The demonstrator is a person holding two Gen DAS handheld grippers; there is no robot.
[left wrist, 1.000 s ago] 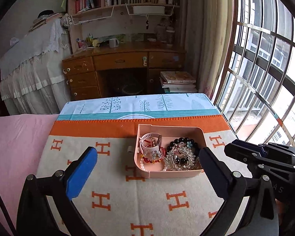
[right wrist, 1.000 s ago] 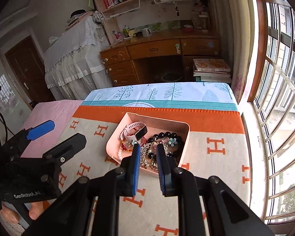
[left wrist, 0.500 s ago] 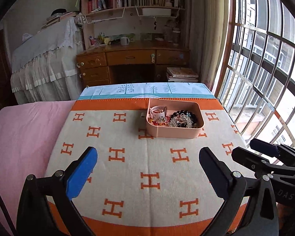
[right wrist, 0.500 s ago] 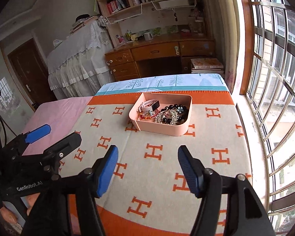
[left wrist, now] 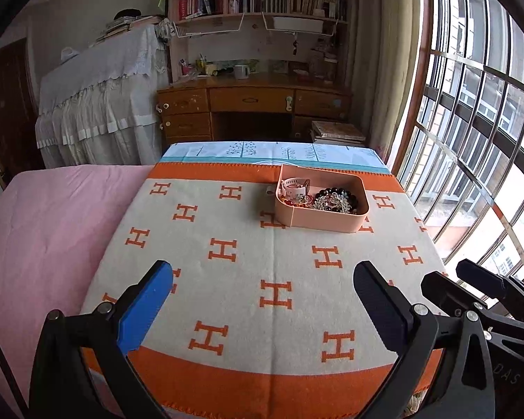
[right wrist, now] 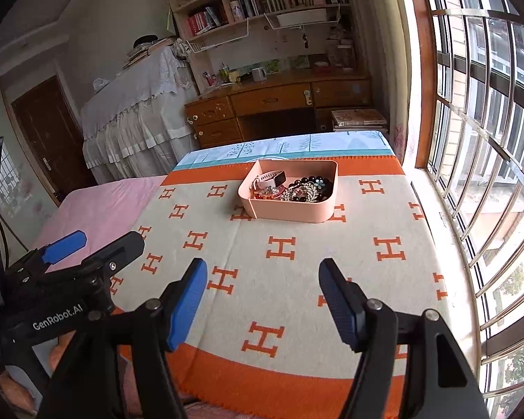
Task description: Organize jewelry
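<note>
Two-claw view of a jewelry-sorting task near its apparent end. The pink tray (left wrist: pixel 323 218) sits on the H-patterned blanket (left wrist: pixel 262 262) toward its far edge, right of centre, by the orange border. Inside lie a white-strapped watch (right wrist: pixel 270 178), dark beaded bracelets (right wrist: pixel 314 183), a sparkly silver piece (left wrist: pixel 333 202) and red beads (left wrist: pixel 291 203), heaped together without dividers. No jewelry shows loose on the blanket, so gathering looks done; any finer sorting within the tray would remain. The left claw (left wrist: pixel 263 302) has its jaws wide apart and empty, over the blanket's near edge. The right claw (right wrist: pixel 262 298) has just been opening; its jaws stand apart with nothing between them, well short of the tray. Legible writing: "GenRobot.AI" on the left claw's body in the right wrist view; repeated "H" motifs on the blanket.
</note>
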